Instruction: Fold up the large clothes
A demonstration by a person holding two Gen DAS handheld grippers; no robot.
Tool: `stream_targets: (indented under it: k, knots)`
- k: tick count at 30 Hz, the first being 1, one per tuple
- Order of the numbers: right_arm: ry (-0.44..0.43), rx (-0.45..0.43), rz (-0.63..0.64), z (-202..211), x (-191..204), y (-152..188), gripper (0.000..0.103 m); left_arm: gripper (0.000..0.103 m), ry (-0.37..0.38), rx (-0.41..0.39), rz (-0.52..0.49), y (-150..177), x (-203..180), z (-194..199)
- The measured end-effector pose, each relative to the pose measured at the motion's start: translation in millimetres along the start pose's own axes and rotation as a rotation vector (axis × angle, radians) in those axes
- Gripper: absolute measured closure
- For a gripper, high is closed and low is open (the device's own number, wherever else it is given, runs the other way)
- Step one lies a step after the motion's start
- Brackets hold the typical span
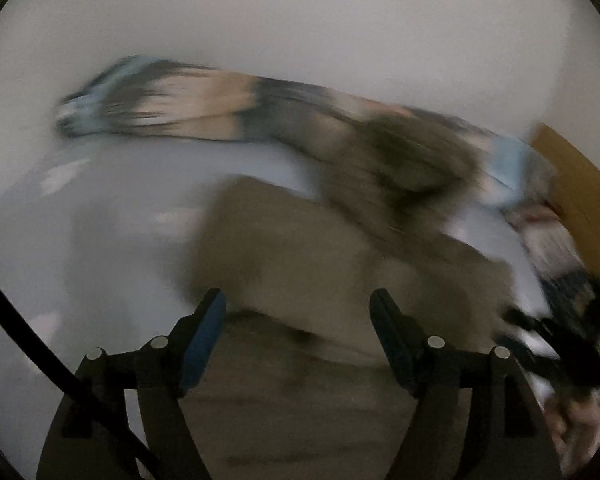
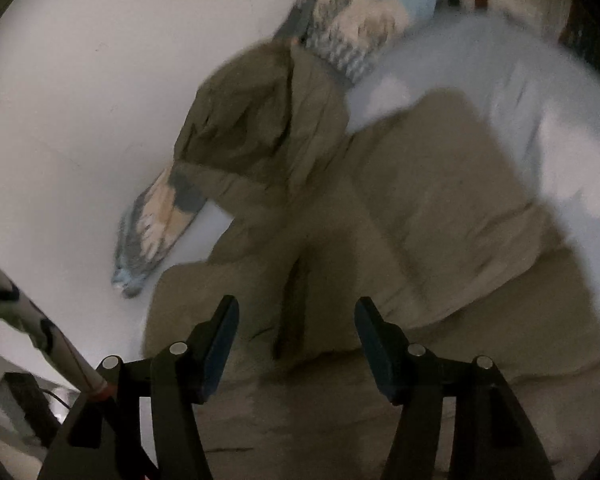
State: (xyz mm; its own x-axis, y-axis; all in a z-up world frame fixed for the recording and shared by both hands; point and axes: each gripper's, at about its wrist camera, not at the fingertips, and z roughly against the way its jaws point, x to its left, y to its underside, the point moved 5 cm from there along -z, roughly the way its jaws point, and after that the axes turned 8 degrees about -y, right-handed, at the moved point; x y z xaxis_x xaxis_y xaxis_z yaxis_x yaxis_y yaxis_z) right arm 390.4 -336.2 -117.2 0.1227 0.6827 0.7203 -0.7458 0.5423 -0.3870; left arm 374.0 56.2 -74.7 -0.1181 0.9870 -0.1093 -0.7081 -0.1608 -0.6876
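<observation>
Olive jacket [image 2: 400, 208] lies on my white bed [image 2: 560, 120]; left gripper [image 1: 298, 336] and right gripper [image 2: 296, 340] both spread, pinching nothing.

An olive-khaki cloth garment [image 2: 400, 208] lies over a pale white sheet [image 2: 540, 112], its knitted sleeves [image 2: 160, 216] patterned in cream, grey and light blue, while both grippers' black fingers [image 2: 220, 332] carry dark blue pads.
</observation>
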Motion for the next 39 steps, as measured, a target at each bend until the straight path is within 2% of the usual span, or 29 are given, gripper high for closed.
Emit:
stream_targets:
  k: [1,3,4,7,9,13,15,16,17,20,24,30,36,39]
  knots:
    - [-0.02,0.021,-0.025,-9.5,-1.1,4.8,0.038,0.03,-0.056,-0.004,0.039,-1.8,24.5,-12.0]
    - [-0.053,0.054,-0.072,-25.6,-3.6,13.1,0.038,0.03,-0.106,0.003,0.102,-0.9,56.3,-31.7]
    - [-0.063,0.067,-0.09,-32.8,-4.8,17.1,0.038,0.03,-0.13,0.048,0.138,1.4,72.6,-46.3]
    - [-0.051,0.09,-0.104,-50.1,-7.5,25.8,0.039,0.03,-0.058,0.139,0.276,3.6,93.1,-74.9]
    - [-0.042,0.099,-0.102,-60.1,-8.7,29.0,0.042,0.03,-0.036,0.154,0.322,1.6,95.2,-81.2]
    - [-0.031,0.107,-0.093,-73.3,-7.9,33.9,0.052,0.03,-0.019,0.131,0.253,-5.2,77.6,-81.4]
    - [-0.033,0.123,-0.073,-78.8,-3.9,36.7,0.065,0.03,-0.016,0.124,0.221,-8.1,68.6,-83.4]
    - [-0.031,0.13,-0.058,-80.9,-1.6,38.4,0.075,0.03,-0.014,0.124,0.215,-8.1,66.3,-84.1]
    - [-0.019,0.124,-0.037,-80.1,0.9,38.8,0.08,0.03,-0.011,0.129,0.213,-7.7,64.8,-84.1]
    - [0.037,0.098,0.038,-71.3,8.1,34.8,0.083,0.03,0.013,0.151,0.201,-8.0,52.0,-91.5]
    - [0.116,0.041,0.12,-50.5,14.2,19.9,0.084,0.03,0.002,0.147,0.157,-4.4,39.2,-93.1]
    - [0.202,-0.02,0.133,-24.5,2.3,-2.0,0.084,0.03,0.002,0.163,0.086,3.7,14.5,-100.7]
    - [0.264,-0.032,0.137,-15.2,-12.3,-8.7,0.084,0.03,-0.023,0.174,-0.007,13.8,-4.7,-109.3]
    - [0.338,-0.053,0.16,-13.9,-17.5,-11.6,0.084,0.03,-0.023,0.18,-0.028,17.2,-9.8,-111.3]
